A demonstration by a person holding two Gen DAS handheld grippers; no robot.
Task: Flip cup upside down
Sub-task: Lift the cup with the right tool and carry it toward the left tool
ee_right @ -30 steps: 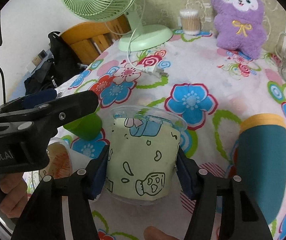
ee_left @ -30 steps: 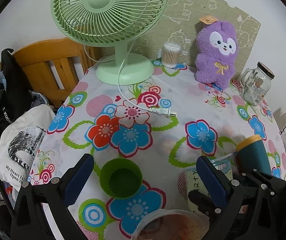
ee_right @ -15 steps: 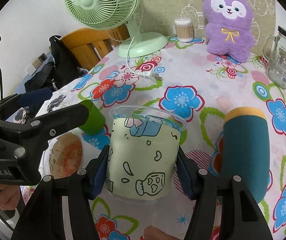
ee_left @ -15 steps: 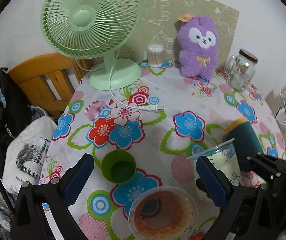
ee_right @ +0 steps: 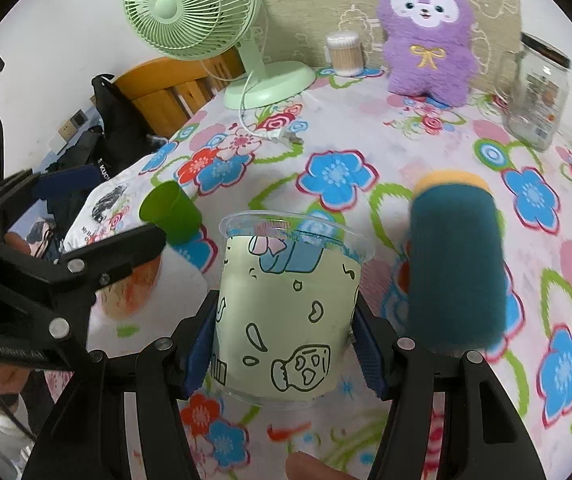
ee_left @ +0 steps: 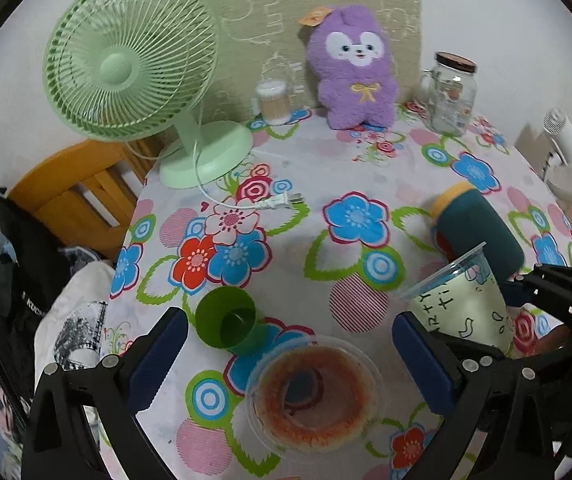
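Note:
My right gripper (ee_right: 286,344) is shut on a clear plastic cup with a pale green cartoon sleeve (ee_right: 286,312), held off the flowered tablecloth with its mouth pointing up and away. In the left wrist view the cup (ee_left: 462,304) is tilted at the right, in front of the right gripper's black frame. My left gripper (ee_left: 286,356) is open and empty above the table's near edge. A small green cup (ee_left: 227,320) stands open side up between its fingers, just beyond them; it also shows in the right wrist view (ee_right: 171,212).
A clear bowl with orange residue (ee_left: 314,392) sits at the near edge. A teal tumbler with a yellow base (ee_left: 474,224) stands upside down at the right. A green fan (ee_left: 133,76), its plug (ee_left: 281,200), a purple plush (ee_left: 356,72), a cotton-swab tub (ee_left: 273,102) and a glass jar (ee_left: 450,92) stand farther back.
My right gripper has lifted the sleeved cup higher off the table. My left gripper has pulled back and up, so more of the table and the bowl show.

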